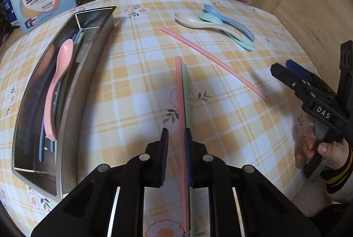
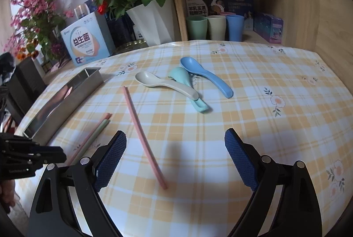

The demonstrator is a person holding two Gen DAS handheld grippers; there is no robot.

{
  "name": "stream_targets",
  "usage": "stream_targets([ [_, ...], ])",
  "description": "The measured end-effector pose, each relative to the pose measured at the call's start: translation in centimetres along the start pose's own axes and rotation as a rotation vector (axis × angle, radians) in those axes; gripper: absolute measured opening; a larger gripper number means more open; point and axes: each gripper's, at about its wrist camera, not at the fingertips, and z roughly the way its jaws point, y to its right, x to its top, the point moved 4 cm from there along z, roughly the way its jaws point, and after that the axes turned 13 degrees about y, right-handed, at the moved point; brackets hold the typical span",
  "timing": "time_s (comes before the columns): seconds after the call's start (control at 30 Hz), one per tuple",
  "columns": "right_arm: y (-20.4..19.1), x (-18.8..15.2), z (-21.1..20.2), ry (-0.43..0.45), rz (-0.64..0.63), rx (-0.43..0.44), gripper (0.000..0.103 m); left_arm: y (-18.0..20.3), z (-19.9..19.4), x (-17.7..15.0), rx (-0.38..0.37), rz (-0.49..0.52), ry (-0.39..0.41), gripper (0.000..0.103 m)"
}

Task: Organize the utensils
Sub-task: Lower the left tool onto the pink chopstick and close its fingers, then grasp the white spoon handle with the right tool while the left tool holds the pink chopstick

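Observation:
My left gripper (image 1: 176,139) is open, its jaws a narrow gap apart around a pink chopstick (image 1: 180,91) and a green chopstick (image 1: 186,91) lying side by side on the tablecloth. A second pink chopstick (image 2: 143,137) lies loose between the fingers of my right gripper (image 2: 175,155), which is wide open and empty above the table. Cream (image 2: 165,82), teal (image 2: 187,86) and blue (image 2: 205,75) spoons lie in a pile further back. A steel tray (image 1: 66,126) on the left holds a pink spoon (image 1: 58,86) and several chopsticks.
A blue-and-white box (image 2: 86,44), a white flower pot (image 2: 152,20) and flowers stand at the table's back. Three cups (image 2: 215,27) and boxes sit in a wooden shelf at the back right. A wooden wall (image 2: 331,38) bounds the right side.

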Motion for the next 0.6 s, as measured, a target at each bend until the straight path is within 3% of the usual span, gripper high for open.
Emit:
stream_targets([
  [0.17,0.2,-0.2,0.0,-0.004,0.021,0.012,0.088,0.6,0.7,-0.4,0.012,0.032,-0.027,0.010],
  [0.6,0.7,-0.4,0.3,-0.024,0.053,0.033,0.088,0.0,1.7,0.0,0.070,0.009,-0.005,0.009],
])
